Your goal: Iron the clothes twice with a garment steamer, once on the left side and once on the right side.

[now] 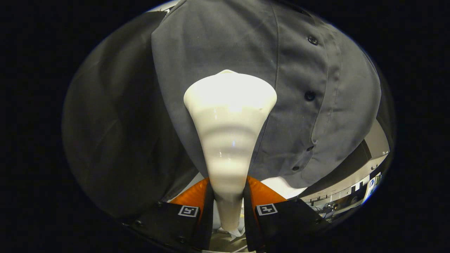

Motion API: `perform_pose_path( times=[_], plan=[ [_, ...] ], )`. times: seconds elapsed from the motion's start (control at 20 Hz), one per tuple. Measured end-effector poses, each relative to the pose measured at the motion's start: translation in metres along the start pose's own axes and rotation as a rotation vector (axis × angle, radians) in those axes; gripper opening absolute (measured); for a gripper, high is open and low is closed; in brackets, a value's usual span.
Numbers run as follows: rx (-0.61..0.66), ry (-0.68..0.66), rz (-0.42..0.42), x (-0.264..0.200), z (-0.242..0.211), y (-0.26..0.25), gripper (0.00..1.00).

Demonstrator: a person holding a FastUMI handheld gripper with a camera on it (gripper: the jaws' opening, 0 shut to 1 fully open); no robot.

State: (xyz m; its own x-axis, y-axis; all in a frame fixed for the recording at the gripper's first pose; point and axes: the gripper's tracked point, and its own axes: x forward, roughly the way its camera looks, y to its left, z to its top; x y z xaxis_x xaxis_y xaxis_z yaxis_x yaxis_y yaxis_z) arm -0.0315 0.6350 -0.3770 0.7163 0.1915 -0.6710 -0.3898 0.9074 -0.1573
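A white garment steamer (229, 140) stands between my fingers, its narrow handle pressed on both sides and its wide head flaring out beyond them. My gripper (228, 207) is shut on that handle. Ahead hangs a grey button-up shirt (225, 45). The steamer head rests against or very close to the shirt's left panel, left of the button placket (310, 95) with its dark buttons. The shirt's lower hem curves down to the right of the steamer. Contact between head and cloth cannot be told for sure.
Dark cloth (116, 133) hangs behind the shirt on the left. Below the hem on the right, a lit room (351, 193) with pale walls and some equipment is visible far off.
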Motion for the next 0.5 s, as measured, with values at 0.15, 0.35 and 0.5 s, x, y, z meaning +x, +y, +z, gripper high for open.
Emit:
perform_pose_path(
  times=[0.15,0.35,0.5],
  plan=[
    [-0.008,0.041,0.001,0.008,-0.024,0.003,0.46],
    [-0.008,0.087,0.007,0.011,-0.051,0.002,0.46],
    [-0.013,0.113,0.015,0.014,-0.065,0.004,0.46]
  ],
)
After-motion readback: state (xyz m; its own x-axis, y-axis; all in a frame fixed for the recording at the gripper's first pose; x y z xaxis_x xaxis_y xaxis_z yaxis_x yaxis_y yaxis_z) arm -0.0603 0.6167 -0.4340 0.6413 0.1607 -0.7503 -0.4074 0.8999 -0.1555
